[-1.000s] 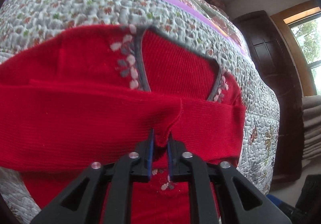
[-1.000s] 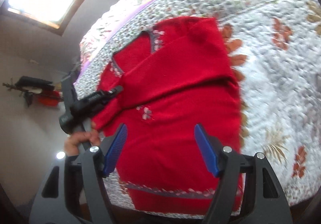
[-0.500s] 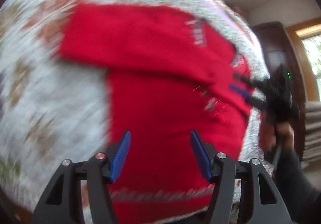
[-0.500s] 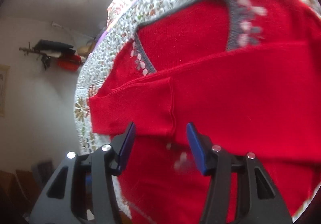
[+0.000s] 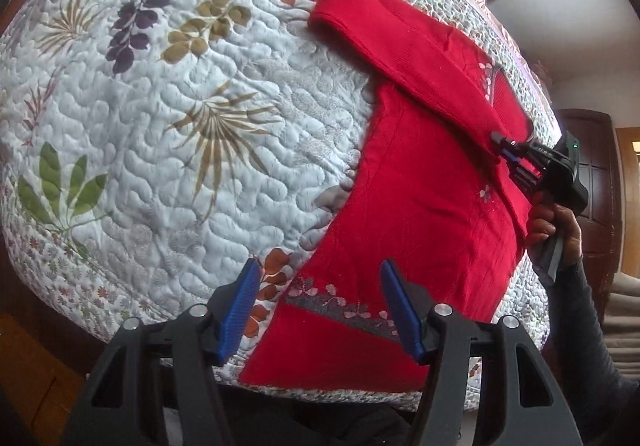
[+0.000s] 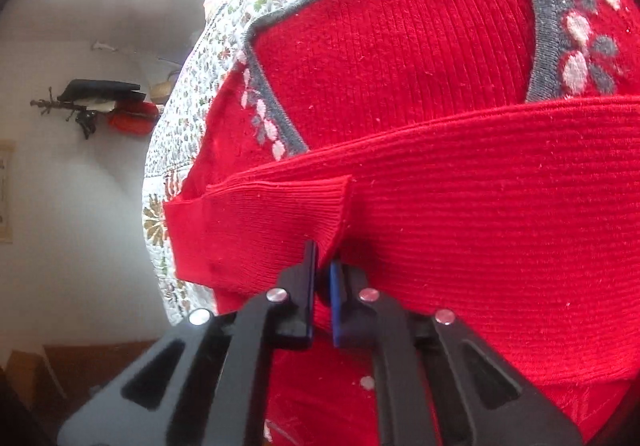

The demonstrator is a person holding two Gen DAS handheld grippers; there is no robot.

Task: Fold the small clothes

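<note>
The red sweater (image 5: 432,182) is seen in the left wrist view lying flat on a floral quilt (image 5: 168,118), toward the right of the bed, with its hem near and its neckline far. One sleeve (image 5: 404,42) is folded across the chest. The knit is judged soft, light and limp, so it is best taken at an edge, a cuff or the hem, where a thin fold can be pinched. The left gripper (image 5: 320,306) is held with its fingers wide apart above the near left hem corner, and nothing is gripped or touched. At the right, the right gripper (image 5: 505,148) is seen in a person's hand (image 5: 554,222), at the sleeve's end.

In the right wrist view, the right gripper (image 6: 325,286) is shown with its fingers pressed together on the ribbed cuff (image 6: 280,214) of the sleeve, which lies across the chest below the grey neckline trim (image 6: 540,14).
</note>
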